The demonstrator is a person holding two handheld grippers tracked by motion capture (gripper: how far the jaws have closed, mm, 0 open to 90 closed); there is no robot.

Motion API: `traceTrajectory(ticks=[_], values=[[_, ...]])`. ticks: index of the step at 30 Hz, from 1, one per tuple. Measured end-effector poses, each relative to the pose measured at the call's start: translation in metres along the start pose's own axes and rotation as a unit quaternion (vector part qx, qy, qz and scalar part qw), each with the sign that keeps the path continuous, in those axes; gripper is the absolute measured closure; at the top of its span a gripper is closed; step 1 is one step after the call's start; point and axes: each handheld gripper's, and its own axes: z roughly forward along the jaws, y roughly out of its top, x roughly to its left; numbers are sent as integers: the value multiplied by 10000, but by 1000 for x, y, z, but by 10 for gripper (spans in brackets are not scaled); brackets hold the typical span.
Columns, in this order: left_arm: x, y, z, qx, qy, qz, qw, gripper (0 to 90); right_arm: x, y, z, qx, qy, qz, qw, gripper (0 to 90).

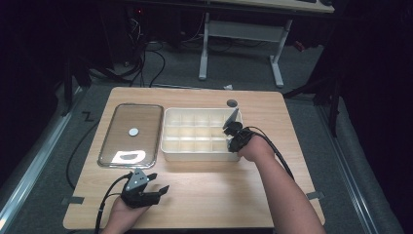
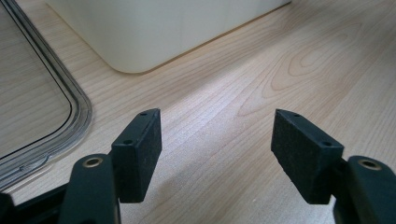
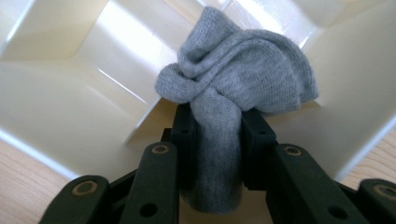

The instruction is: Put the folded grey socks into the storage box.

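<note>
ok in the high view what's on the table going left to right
clear lid → left gripper → cream divided box → right gripper, shut on a grey sock at the box's right end

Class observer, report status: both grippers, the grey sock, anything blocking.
Right gripper shut on grey sock over divided box. Left gripper open, resting on table. Nothing blocking.

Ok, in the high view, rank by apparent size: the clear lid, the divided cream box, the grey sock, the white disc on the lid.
1. Divided cream box.
2. Clear lid, nearly as large, so those two are close.
3. Grey sock, partly hidden by the right gripper.
4. White disc.
</note>
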Motion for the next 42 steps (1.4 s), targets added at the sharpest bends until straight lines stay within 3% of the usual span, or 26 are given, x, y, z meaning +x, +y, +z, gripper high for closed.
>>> traceTrajectory(ticks=[11, 17, 22, 27, 36, 40, 41, 42], values=[[-1, -1, 0, 16, -88, -91, 9999, 361, 1, 1, 3, 30, -14, 53, 10000, 712], [-1, -1, 0, 14, -144, -142, 9998, 375, 1, 3, -1, 54, -52, 99, 9999, 664], [1, -1, -1, -4, -230, -274, 9994, 392, 1, 3, -5, 41, 36, 199, 9998, 634], [1, -1, -1, -9, -227, -273, 9994, 393, -2, 2, -14, -8, 140, 270, 9995, 552], [-1, -1, 0, 15, -189, -187, 9996, 380, -2, -7, -39, -410, 261, 201, 9986, 576], [0, -1, 0, 20, -190, -179, 9997, 380, -4, -9, -47, -486, 296, 248, 9981, 636], [0, -1, 1, 26, -191, -177, 9997, 380, -4, -9, -47, -494, 325, 378, 9975, 664], [0, -1, 1, 38, -184, -174, 9997, 380, -5, -9, -47, -520, 328, 359, 9975, 732]])
